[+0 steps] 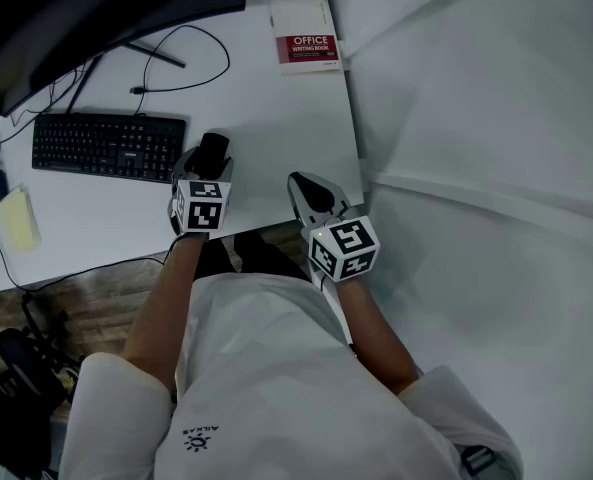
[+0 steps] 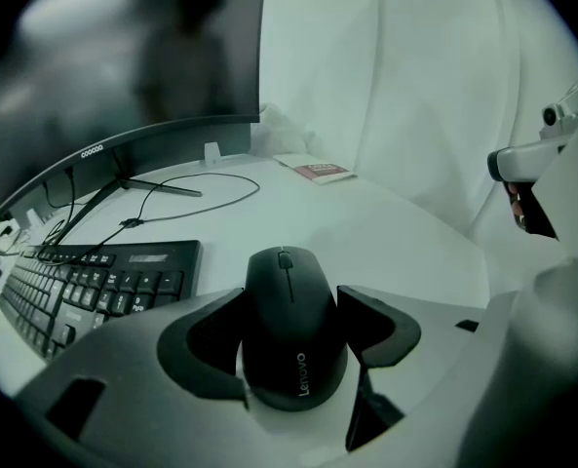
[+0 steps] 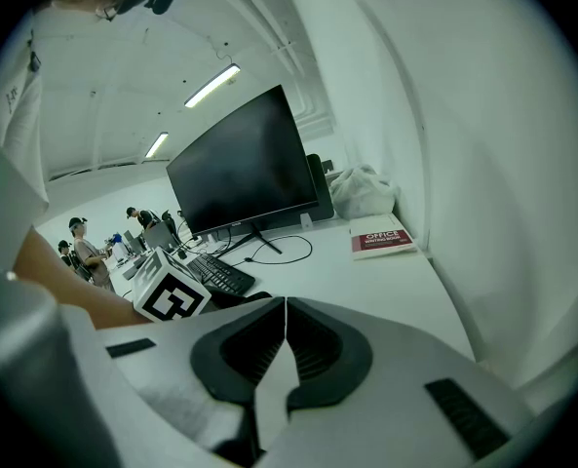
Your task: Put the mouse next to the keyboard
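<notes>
A black Lenovo mouse (image 2: 293, 330) sits between the jaws of my left gripper (image 2: 290, 305), which press on its two sides. In the head view the mouse (image 1: 213, 150) is just right of the black keyboard (image 1: 108, 145), low over the white desk (image 1: 276, 118); whether it touches the desk I cannot tell. From the left gripper view the keyboard (image 2: 84, 286) lies at the left of the mouse. My right gripper (image 1: 311, 193) hovers at the desk's front right corner, its jaws (image 3: 285, 310) closed together with nothing between them.
A dark curved monitor (image 1: 76, 18) stands at the back left, with a black cable (image 1: 186, 68) looping behind the keyboard. A red office writing book (image 1: 306, 40) lies at the back right. A yellow pad (image 1: 18, 218) lies front left. A white wall (image 1: 476, 118) borders the desk's right edge.
</notes>
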